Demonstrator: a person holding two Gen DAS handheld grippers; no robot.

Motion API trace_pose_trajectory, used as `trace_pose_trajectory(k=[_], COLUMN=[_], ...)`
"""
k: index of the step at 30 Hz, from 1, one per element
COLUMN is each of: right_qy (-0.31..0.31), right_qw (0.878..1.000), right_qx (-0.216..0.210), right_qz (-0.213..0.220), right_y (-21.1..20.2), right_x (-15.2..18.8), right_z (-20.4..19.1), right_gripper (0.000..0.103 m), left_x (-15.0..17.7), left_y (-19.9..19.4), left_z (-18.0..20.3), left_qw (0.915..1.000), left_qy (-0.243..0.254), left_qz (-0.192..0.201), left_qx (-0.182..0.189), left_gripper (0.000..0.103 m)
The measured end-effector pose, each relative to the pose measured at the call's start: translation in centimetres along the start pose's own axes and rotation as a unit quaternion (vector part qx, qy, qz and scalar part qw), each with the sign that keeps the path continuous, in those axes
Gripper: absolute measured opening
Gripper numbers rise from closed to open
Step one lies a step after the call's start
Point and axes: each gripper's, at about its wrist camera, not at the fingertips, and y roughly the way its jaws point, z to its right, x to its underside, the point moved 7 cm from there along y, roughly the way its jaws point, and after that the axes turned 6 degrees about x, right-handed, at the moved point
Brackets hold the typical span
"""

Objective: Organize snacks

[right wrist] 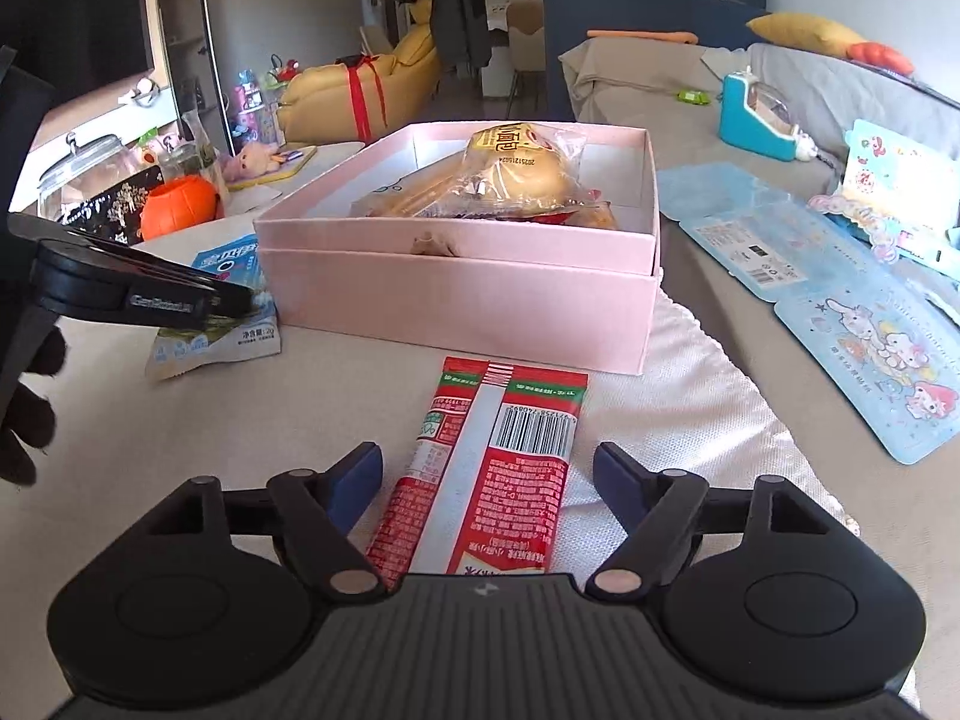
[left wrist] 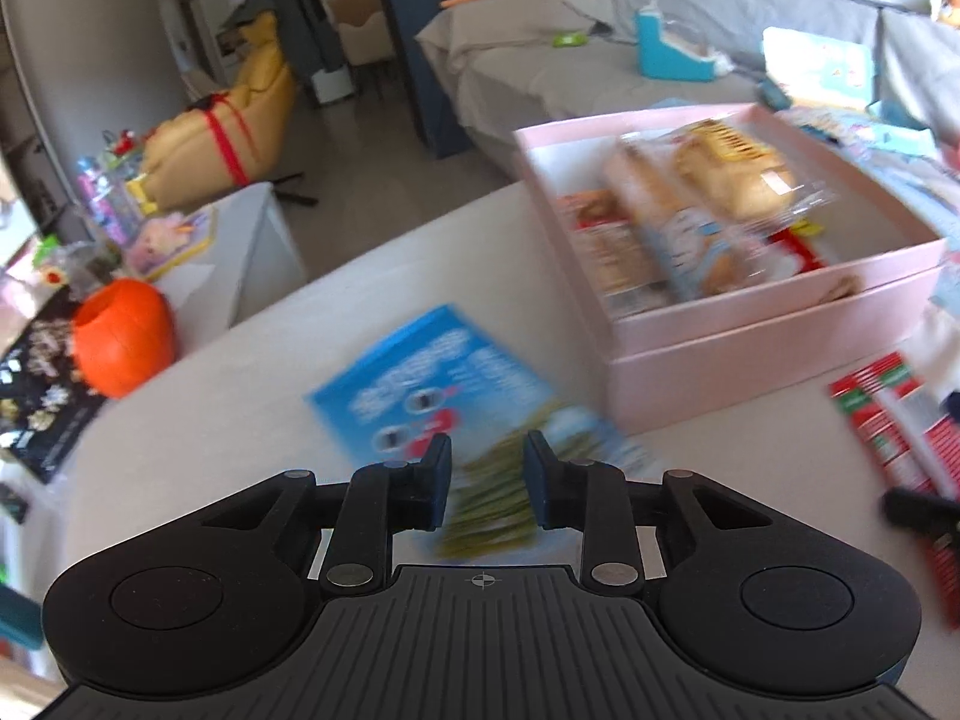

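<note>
- Your left gripper (left wrist: 487, 483) tilts down — its fingers stand narrow around the blue packet (left wrist: 441, 384); whether they pinch it you cannot tell.
- Your right gripper (right wrist: 487, 474) tilts down, fingers spread, the red packet (right wrist: 480, 468) lying loose between them.

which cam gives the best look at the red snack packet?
Right wrist. The red packet lies flat, centred and sharp between the open right gripper fingers, barcode side up, in front of the pink box. Left wrist shows only a blurred strip of it at the right edge, partly cut off.
</note>
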Motion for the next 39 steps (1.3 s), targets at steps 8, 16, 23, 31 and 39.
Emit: trace_pose_trajectory(k=[8, 16, 23, 31, 39], right_qy=[0.000, 0.003, 0.010, 0.009, -0.018], right_qw=[1.000, 1.000, 1.000, 1.000, 0.998], right_qx=[0.005, 0.002, -0.002, -0.002, -0.043], right_qz=[0.002, 0.003, 0.004, 0.003, -0.032], right_y=[-0.2, -0.3, -0.4, -0.4, 0.6], right_x=[0.3, 0.4, 0.4, 0.4, -1.6], right_z=[0.5, 0.6, 0.7, 0.6, -2.4], right_gripper=[0.079, 0.079, 0.080, 0.081, 0.085], left_x=[0.5, -4.8, -3.4, 2.0, 5.1], left_y=[-0.7, 3.8, 3.5, -0.9, -3.9], left_z=[-6.2, -4.4, -3.1, -6.9, -11.7], left_qw=[0.9886, 0.9763, 0.9865, 0.9984, 0.9705], left_qy=[-0.147, -0.178, -0.082, 0.028, -0.219], left_qz=[0.004, -0.010, -0.032, -0.038, -0.011], left_qx=[0.033, 0.124, 0.138, 0.032, 0.100], left_gripper=[0.032, 0.032, 0.028, 0.029, 0.030])
